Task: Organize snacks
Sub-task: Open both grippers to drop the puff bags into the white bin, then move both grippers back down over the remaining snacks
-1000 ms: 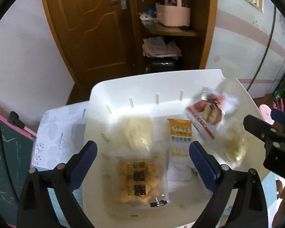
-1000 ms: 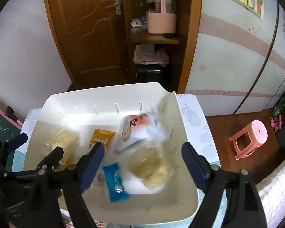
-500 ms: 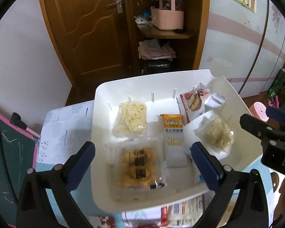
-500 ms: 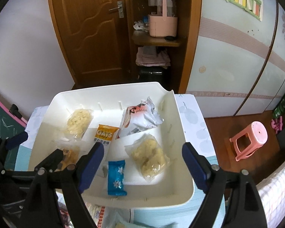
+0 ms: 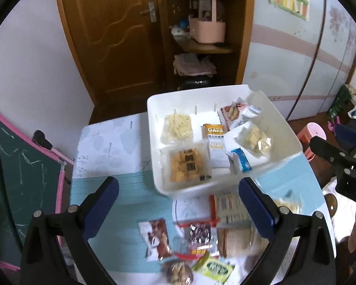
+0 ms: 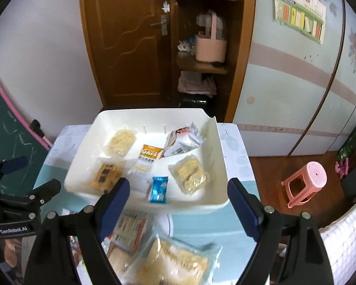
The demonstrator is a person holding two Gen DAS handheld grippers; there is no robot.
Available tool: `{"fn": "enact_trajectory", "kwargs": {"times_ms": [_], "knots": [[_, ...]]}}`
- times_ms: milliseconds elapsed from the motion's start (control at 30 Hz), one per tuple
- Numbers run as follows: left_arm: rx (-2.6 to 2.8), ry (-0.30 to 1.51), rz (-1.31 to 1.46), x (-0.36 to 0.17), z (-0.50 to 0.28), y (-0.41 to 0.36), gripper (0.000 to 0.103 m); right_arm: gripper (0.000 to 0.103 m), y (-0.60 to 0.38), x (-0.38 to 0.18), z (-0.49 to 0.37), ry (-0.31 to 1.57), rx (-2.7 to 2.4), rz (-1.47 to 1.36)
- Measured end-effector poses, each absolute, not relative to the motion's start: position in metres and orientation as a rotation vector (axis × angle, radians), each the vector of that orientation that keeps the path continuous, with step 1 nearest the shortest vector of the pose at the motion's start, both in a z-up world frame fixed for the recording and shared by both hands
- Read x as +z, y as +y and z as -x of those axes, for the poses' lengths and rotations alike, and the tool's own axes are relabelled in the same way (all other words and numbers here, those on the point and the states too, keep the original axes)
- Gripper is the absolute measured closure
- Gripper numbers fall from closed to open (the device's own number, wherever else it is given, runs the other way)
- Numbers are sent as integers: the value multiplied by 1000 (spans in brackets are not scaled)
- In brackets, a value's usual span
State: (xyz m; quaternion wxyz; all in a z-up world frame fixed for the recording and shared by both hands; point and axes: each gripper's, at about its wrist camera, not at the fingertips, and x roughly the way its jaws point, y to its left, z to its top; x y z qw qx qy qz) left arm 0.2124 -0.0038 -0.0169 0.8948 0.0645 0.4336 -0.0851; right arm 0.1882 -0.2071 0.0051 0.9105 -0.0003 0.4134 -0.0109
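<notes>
A white bin (image 5: 284, 128) (image 6: 216, 142) sits at the far side of the table and holds several snack packs: a pale cracker pack (image 5: 176, 127), an orange cookie pack (image 5: 187, 163), an oats bar (image 5: 214, 142) (image 6: 148, 156), a small blue packet (image 6: 158, 188) and a red-and-white bag (image 6: 184, 140). Loose snacks (image 5: 201, 235) (image 6: 173, 258) lie on the table nearer me. My left gripper (image 5: 178, 200) hangs open above them with nothing between its fingers. My right gripper (image 6: 178, 200) is open and empty too, above the bin's near edge.
The table wears a light blue cloth (image 5: 128, 197). A green chalkboard (image 5: 19, 173) leans at the left. Behind stand a brown door (image 6: 128, 35) and shelves with a pink basket (image 6: 210, 47). A pink stool (image 6: 306, 182) is on the floor at the right.
Both grippers have drawn back and up from the bin, which now looks smaller and farther. The snacks in it have settled. Loose packs on the table have come into view below.
</notes>
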Motion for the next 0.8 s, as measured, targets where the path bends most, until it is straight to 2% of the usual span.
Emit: {"fn": "enact_trajectory", "kwargs": {"times_ms": [233,433,567,800], "knots": [[-156,778,-168,18,-141,12,2,18,-194,36,-124,761,-31,28],[-150,694,-137,26,-97,15,2,18,-191,33,-91,763,7,2],[-152,687,-70,14,-76,18,2,18,-192,22,-70,766,44,-59],[-150,792,3,-33,-71,19,2,18,-186,-13,-46,817,52,-124]]}}
